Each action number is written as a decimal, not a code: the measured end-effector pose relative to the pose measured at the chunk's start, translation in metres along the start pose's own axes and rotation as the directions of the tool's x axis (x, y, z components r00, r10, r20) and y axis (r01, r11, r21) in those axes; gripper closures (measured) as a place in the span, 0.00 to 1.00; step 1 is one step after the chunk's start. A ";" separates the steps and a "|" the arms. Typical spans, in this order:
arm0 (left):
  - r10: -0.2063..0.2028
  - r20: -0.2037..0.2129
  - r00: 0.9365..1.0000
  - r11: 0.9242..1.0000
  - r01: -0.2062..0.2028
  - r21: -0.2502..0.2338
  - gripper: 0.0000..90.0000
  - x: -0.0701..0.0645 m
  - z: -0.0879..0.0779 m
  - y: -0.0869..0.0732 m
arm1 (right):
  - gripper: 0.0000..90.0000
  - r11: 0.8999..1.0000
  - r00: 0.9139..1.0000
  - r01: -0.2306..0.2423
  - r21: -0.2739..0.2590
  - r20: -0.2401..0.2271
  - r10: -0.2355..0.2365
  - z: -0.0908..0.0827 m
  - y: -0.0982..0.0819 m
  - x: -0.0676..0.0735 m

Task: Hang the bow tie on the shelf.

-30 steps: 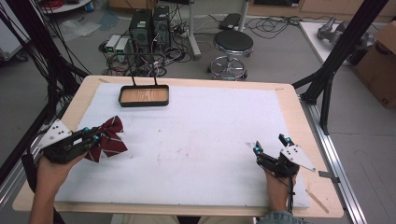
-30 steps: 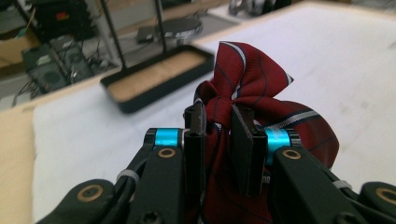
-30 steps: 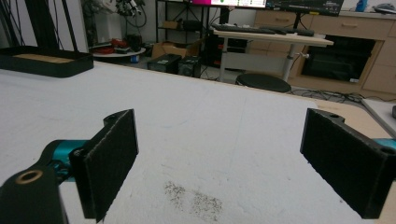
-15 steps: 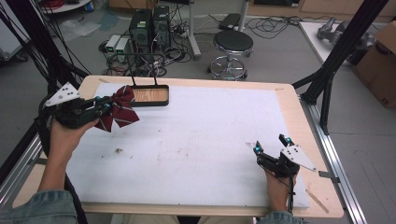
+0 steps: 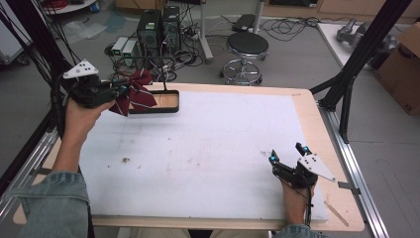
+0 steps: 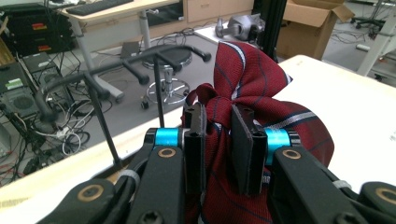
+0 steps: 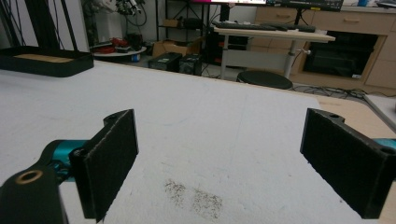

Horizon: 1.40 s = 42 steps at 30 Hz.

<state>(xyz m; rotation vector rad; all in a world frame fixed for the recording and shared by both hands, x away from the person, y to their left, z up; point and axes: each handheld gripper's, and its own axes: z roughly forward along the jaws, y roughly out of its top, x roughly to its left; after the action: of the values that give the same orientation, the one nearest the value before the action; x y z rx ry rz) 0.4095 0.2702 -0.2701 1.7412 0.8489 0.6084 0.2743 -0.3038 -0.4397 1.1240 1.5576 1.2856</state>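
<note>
We judge the carry step: left hand-held gripper (image 5: 119, 88) pinching red bow (image 5: 134, 93) beside black tray (image 5: 171, 101); next, lower in; right hand-held gripper (image 5: 287, 158) spread.

No legible text, label or number anywhere

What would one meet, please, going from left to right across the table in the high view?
Left hand-held gripper → dark red striped fabric bow → black rectangular wooden-bottomed tray → right hand-held gripper.
</note>
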 end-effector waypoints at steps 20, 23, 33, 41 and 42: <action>-0.040 -0.112 0.993 0.999 0.044 0.031 0.84 0.055 0.012 0.041 | 0.12 1.000 1.000 -0.008 0.009 -0.004 0.008 0.000 -0.001 0.000; -0.048 -0.131 0.990 0.998 0.054 0.041 0.84 0.061 0.014 0.041 | 0.12 1.000 1.000 -0.006 0.008 -0.006 0.006 0.000 -0.001 -0.001; -0.080 -0.222 0.972 0.992 0.100 0.078 0.84 0.076 0.019 0.040 | 0.12 1.000 1.000 -0.001 0.012 0.000 0.001 0.001 -0.001 -0.001; -0.092 -0.265 0.960 0.990 0.116 0.078 0.84 0.086 0.022 0.045 | 0.12 1.000 1.000 -0.006 0.016 -0.005 0.006 0.001 -0.001 0.000; -0.088 -0.278 0.957 0.989 0.117 0.089 0.84 0.087 0.024 0.046 | 0.12 1.000 1.000 -0.004 0.018 -0.005 0.005 0.001 -0.001 -0.001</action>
<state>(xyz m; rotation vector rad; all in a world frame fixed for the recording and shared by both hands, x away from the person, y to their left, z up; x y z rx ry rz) 0.4922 0.3161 -0.2346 1.7174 1.1755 0.7573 0.2753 -0.3042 -0.4409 1.1370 1.5737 1.2805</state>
